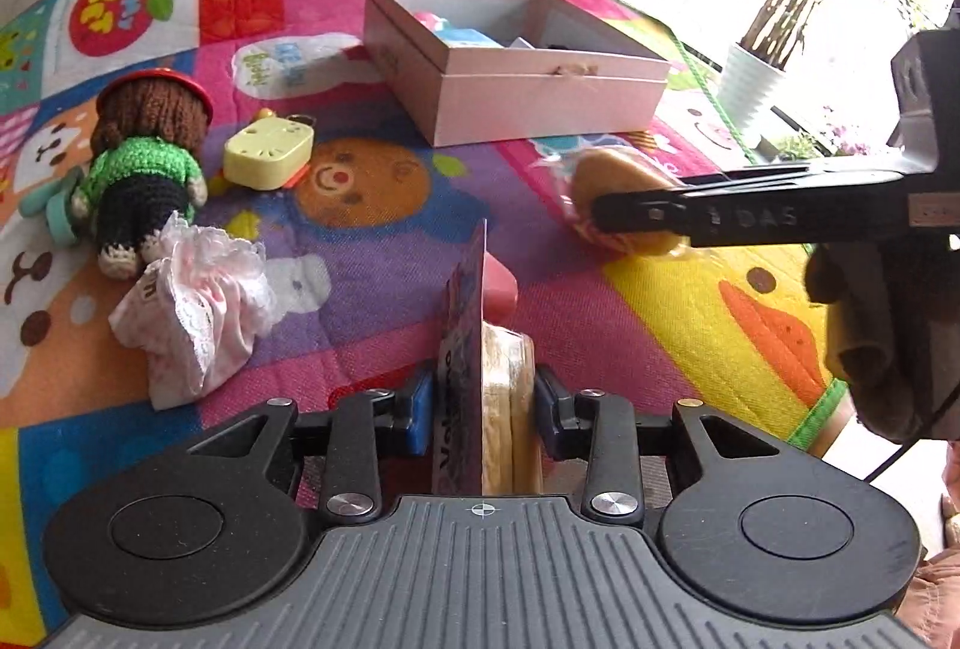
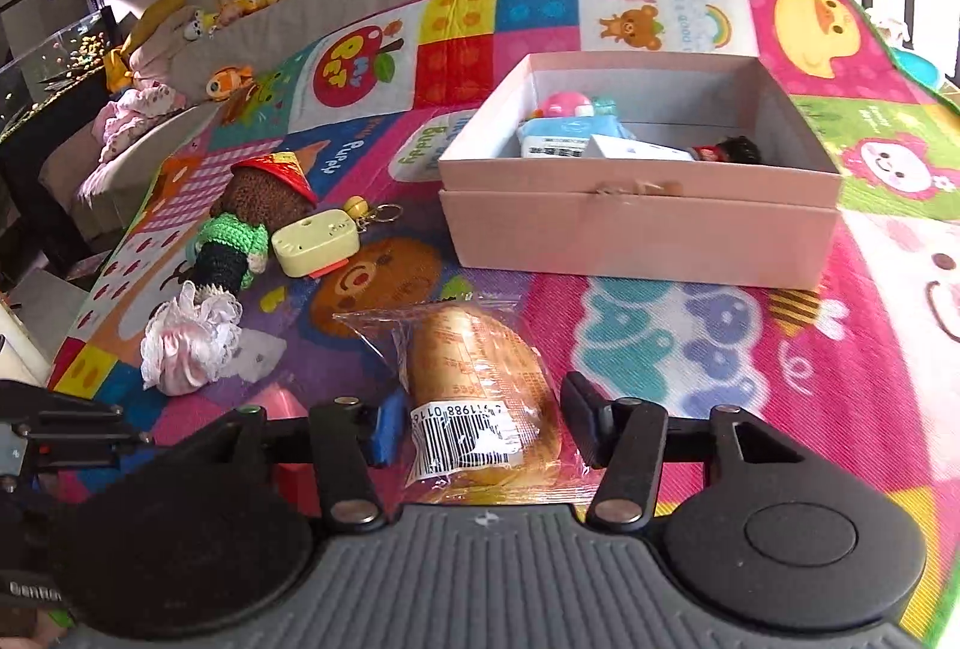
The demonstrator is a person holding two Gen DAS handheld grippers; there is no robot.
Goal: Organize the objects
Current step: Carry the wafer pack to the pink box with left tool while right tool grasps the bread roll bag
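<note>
A bright patchwork play mat [image 2: 750, 349] printed with cartoon animals covers the surface; its far edge curves away toward a beige sofa, and its right edge runs beside a window and a potted plant [image 1: 798, 24]. An open pink box [image 2: 642, 229] sits near the middle of the mat, well clear of its edges, holding several small toys that its walls partly hide. A broad stretch of bare mat lies between the box and both grippers. The right gripper [image 2: 480, 427] has its jaws around a wrapped bread roll [image 2: 480, 379]; the roll's long axis runs away from the camera toward the box, barcode end nearest. The left pad appears to touch the wrapper, while a gap shows at the right pad, so a firm pinch cannot be confirmed. The left gripper [image 1: 483, 403] pinches an upright flat packet of pale biscuits with a pink printed card [image 1: 474, 379], edge-on and pointing forward; its lettering is cut off. To the left lie a crocheted doll [image 1: 147, 169] on its front, a yellow keychain toy [image 1: 270, 150] and a lacy pink pouch [image 1: 192, 301], close together.
</note>
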